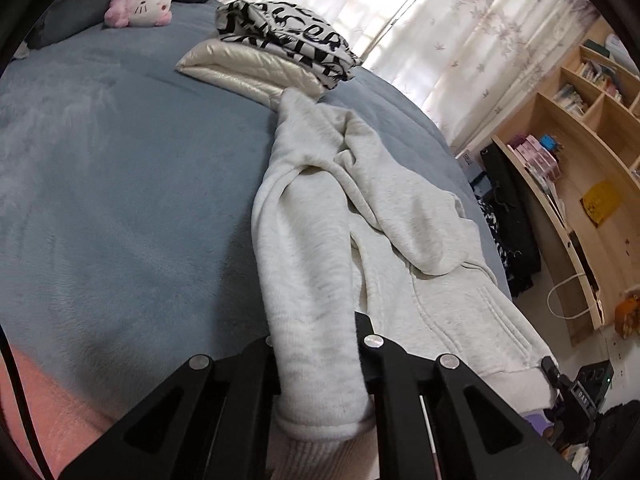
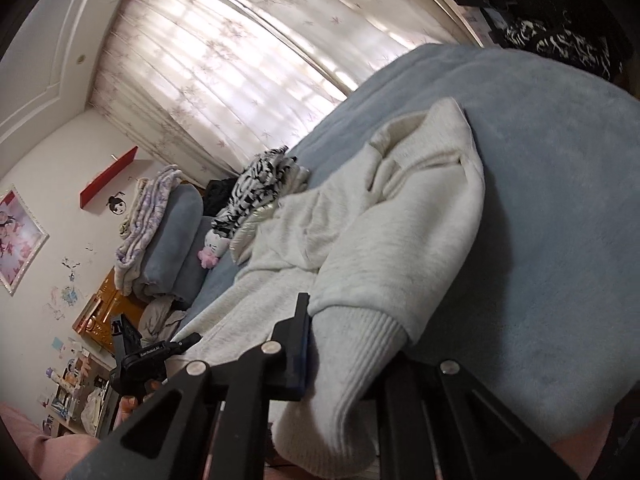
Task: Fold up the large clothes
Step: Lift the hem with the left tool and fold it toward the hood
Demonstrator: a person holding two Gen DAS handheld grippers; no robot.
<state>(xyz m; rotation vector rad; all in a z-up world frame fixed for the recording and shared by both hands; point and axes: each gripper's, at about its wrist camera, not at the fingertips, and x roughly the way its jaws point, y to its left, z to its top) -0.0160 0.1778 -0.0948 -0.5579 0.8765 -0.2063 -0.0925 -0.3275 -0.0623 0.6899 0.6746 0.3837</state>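
A large off-white hoodie [image 1: 360, 216] lies crumpled on the grey-blue blanket [image 1: 120, 200] of a bed, near its right edge. My left gripper [image 1: 320, 344] is shut on one sleeve near its ribbed cuff, the cuff hanging toward the camera. My right gripper [image 2: 348, 332] is shut on the hoodie's ribbed hem or cuff [image 2: 360, 344]; the rest of the hoodie [image 2: 384, 208] stretches away over the blanket [image 2: 540, 220]. The right gripper also shows in the left wrist view [image 1: 560, 380], and the left gripper in the right wrist view [image 2: 160, 352].
Folded clothes, a cream jacket [image 1: 248, 68] under a black-and-white garment [image 1: 288, 36], sit further up the bed. A pink-white plush cat [image 1: 140, 6] lies near the pillows. Wooden shelves [image 1: 580, 152] stand right of the bed. Curtains [image 2: 240, 60] cover the window.
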